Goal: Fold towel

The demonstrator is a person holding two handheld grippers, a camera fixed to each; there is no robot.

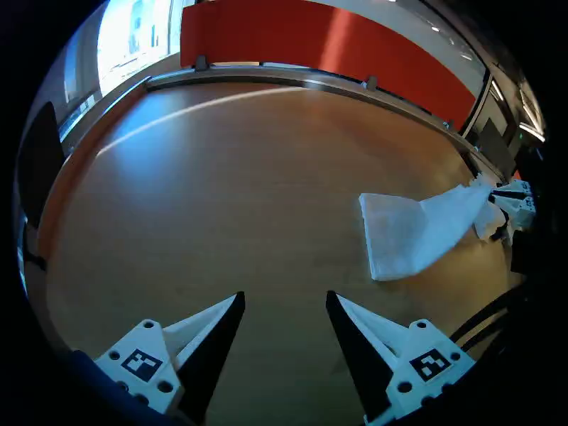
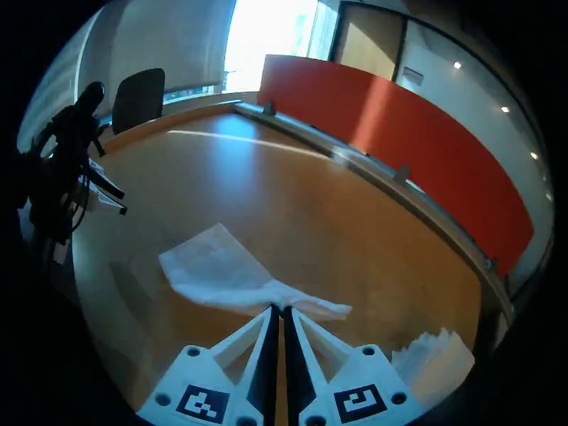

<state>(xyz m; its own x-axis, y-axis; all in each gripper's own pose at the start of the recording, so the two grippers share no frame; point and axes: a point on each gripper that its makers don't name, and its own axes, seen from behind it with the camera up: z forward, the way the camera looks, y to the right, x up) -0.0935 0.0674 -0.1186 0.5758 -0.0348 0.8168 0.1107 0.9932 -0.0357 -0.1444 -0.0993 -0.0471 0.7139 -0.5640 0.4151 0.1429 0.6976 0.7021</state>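
Towel (image 1: pixel 405 238), white, right of centre in the left gripper view. Lies partly flat on the wooden worktop (image 1: pixel 234 184), one end lifted and stretched toward the frame's right edge. Meets the right gripper (image 1: pixel 510 199) there. Left gripper (image 1: pixel 285 294) at bottom centre of that view: fingers wide apart, nothing between them, bare wood beneath. Red panel (image 1: pixel 319 42) along the worktop's far edge, across the top of the frame.

In the right gripper view, right gripper (image 2: pixel 280 309) at bottom centre, fingers pressed almost together, pinching a bunched edge of towel (image 2: pixel 220 273). Spreads from the fingertips toward the left middle of the frame, far corner raised off the wood. White pile (image 2: pixel 434 362) at lower right, apart from the towel; cloth or paper, cannot tell. Dark chair (image 2: pixel 138 96) at upper left, beyond the worktop.
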